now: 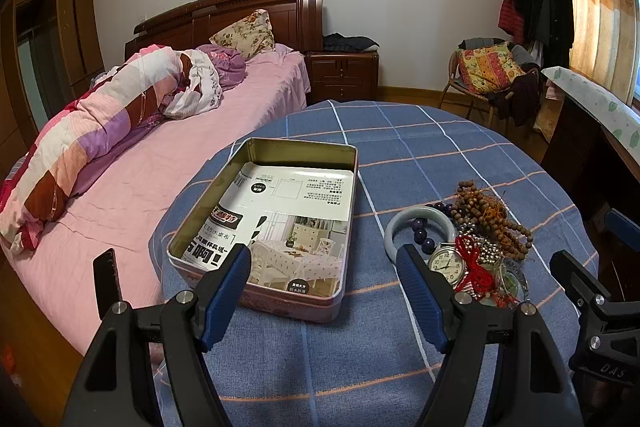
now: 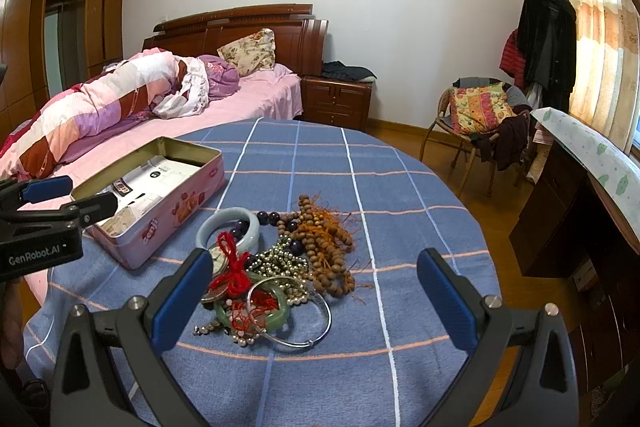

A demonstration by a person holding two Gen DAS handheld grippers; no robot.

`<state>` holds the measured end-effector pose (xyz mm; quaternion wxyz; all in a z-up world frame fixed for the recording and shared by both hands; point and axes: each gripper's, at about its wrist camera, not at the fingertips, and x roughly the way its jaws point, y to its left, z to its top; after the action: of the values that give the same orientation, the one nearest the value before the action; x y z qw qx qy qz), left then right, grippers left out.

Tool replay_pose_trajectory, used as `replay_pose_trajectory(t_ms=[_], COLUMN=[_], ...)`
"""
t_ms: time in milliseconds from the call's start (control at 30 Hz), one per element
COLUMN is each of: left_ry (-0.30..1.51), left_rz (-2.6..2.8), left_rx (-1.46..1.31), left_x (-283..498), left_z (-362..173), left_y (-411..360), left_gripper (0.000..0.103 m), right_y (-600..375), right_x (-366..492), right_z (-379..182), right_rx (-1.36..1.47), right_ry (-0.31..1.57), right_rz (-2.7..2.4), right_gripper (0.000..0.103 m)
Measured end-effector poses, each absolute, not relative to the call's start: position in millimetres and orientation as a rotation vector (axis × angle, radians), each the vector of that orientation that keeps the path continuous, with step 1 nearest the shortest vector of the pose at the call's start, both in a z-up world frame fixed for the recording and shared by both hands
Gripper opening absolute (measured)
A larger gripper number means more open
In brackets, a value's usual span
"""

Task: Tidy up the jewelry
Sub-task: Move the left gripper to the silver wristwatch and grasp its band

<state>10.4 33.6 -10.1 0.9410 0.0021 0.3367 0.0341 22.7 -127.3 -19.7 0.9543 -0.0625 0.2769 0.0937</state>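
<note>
An open pink tin (image 1: 304, 155) lined with a printed sheet stands on the table's left side. Right of it lies a tangled jewelry pile (image 2: 280, 267). In it are a pale jade bangle (image 2: 228, 213), brown wooden bead strands (image 2: 324, 243), a watch (image 1: 446, 263), a green bangle (image 2: 256, 311) and a thin silver bangle (image 2: 316, 335). My left gripper (image 1: 324, 267) hovers open over the tin's near right corner, holding nothing. My right gripper (image 2: 316, 271) stands open just before the pile, its left finger (image 2: 184, 299) beside the watch and red cord.
The round table wears a blue checked cloth (image 1: 440, 147). A bed (image 1: 180, 155) with a rolled quilt lies close on the left. A chair (image 2: 476, 115) piled with clothes and a dark desk (image 2: 580, 187) stand to the right.
</note>
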Motion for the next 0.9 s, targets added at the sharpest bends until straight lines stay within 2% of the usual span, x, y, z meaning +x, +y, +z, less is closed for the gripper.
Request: replay_pose_trajectory(t_ms=[367,700,900], left_ry=[0.725,0.789,0.783], left_rz=[0.060,-0.051,-0.082], left_rx=[0.017,0.069,0.069], left_x=[18,39,41], left_z=[-28,-56,-53], left_y=[30,-9,-21], left_gripper=[0.075,0.075,0.075], right_y=[-137,-167,-167], right_x=[27,35,39], right_z=[-32,-55,-48], right_rx=[-0.129,-0.124,-0.127], right_ry=[0.582,0.644,0.646], right_rz=[0.173,0.122,0.126], right_gripper=[0.103,0.103,0.103])
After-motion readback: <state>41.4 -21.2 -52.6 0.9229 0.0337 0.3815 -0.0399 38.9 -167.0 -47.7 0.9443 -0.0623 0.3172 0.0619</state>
